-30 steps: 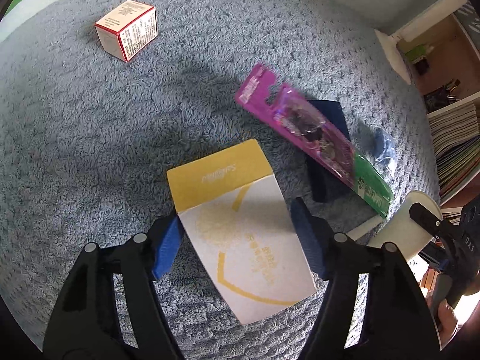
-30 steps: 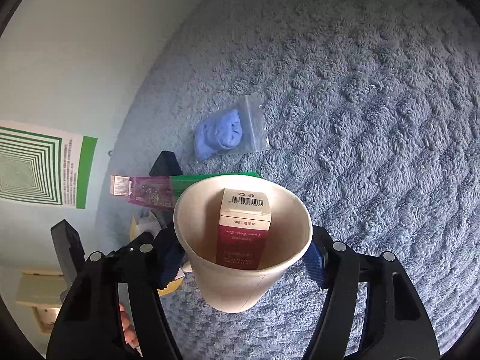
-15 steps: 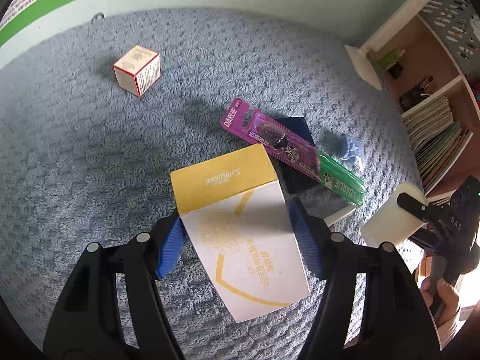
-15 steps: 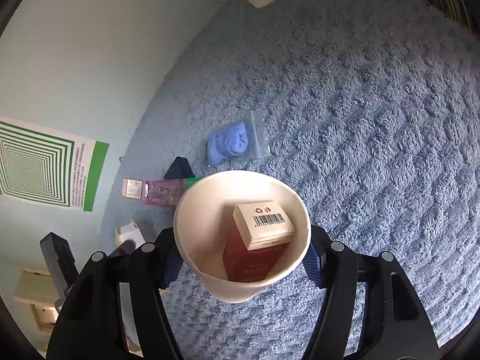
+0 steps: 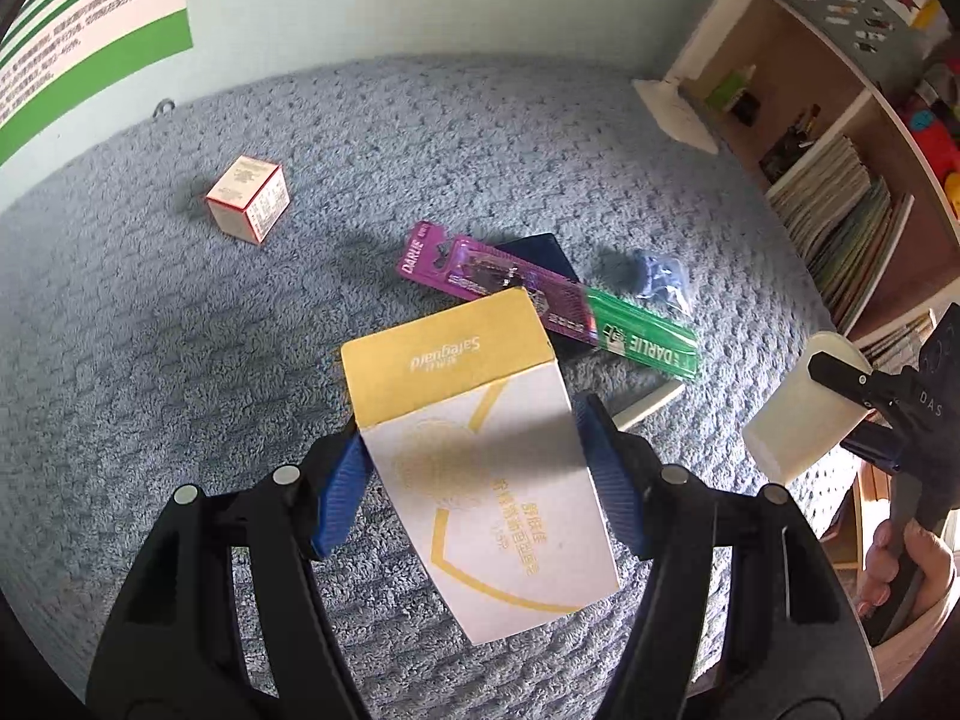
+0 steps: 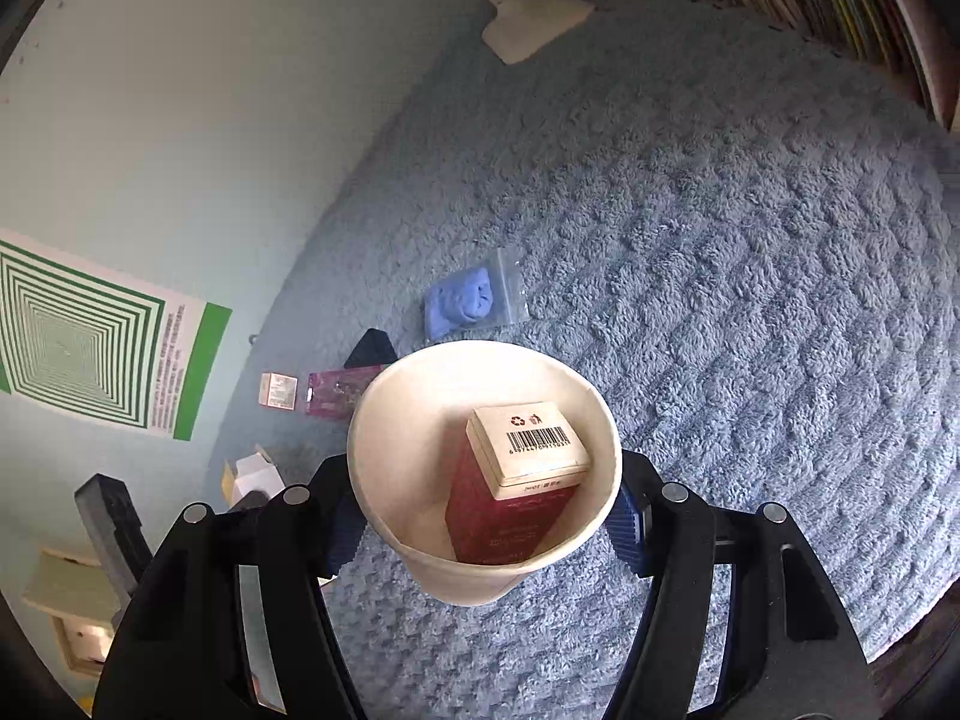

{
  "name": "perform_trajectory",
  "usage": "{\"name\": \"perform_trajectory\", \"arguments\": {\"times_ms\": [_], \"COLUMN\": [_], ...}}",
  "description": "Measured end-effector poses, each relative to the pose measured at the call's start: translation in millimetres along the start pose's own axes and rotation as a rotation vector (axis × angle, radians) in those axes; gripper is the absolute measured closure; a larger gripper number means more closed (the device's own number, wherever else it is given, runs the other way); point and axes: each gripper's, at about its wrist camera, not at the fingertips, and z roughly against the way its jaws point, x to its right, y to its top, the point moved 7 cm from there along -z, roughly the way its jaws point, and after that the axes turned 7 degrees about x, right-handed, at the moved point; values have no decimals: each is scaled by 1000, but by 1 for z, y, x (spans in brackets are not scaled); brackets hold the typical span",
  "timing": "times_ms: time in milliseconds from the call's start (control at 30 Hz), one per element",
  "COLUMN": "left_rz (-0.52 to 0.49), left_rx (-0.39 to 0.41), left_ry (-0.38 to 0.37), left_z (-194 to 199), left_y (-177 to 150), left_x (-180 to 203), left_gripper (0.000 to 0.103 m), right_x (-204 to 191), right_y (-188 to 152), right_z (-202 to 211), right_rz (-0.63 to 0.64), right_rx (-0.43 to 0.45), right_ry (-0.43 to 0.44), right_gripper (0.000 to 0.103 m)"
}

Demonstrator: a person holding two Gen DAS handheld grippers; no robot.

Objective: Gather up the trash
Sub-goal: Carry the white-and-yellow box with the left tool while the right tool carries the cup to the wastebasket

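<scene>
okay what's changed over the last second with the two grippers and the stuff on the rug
The left gripper has lifted the yellow and white box higher off the rug. In the paper cup, the red box tipped over to lean. Both grips stayed shut; the toothbrush pack stayed put.

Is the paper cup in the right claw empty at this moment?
No, the paper cup held in the right claw has a dark red box with a barcode on its end standing inside it.

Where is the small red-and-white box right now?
In the left wrist view the small box sits alone on the carpet at upper left, near the wall, left of the toothbrush pack. The right wrist view shows it beside that pack.
</scene>
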Motion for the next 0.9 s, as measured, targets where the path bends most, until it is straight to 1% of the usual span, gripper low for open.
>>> {"name": "perform_trajectory", "arguments": {"times_ms": [233, 500, 600, 733, 900], "left_rz": [-95, -240, -301, -358, -437], "left_rx": [8, -3, -17, -32, -31], "left_ry": [-35, -115, -144, -181, -221], "left_z": [4, 5, 5, 9, 18], "left_y": [-5, -22, -32, -44, -59], "left_x": [22, 61, 78, 101, 139], "left_gripper": [39, 39, 39, 39, 39], "right_x": [21, 54, 70, 92, 127], "right_y": [-10, -29, -43, -63, -89], "right_z": [41, 103, 127, 160, 205], "right_rz": [-43, -120, -158, -205, -252], "right_rx": [66, 173, 213, 257, 309], "right_ry": [-23, -68, -84, -95, -110], "right_gripper": [38, 38, 38, 38, 38]}}
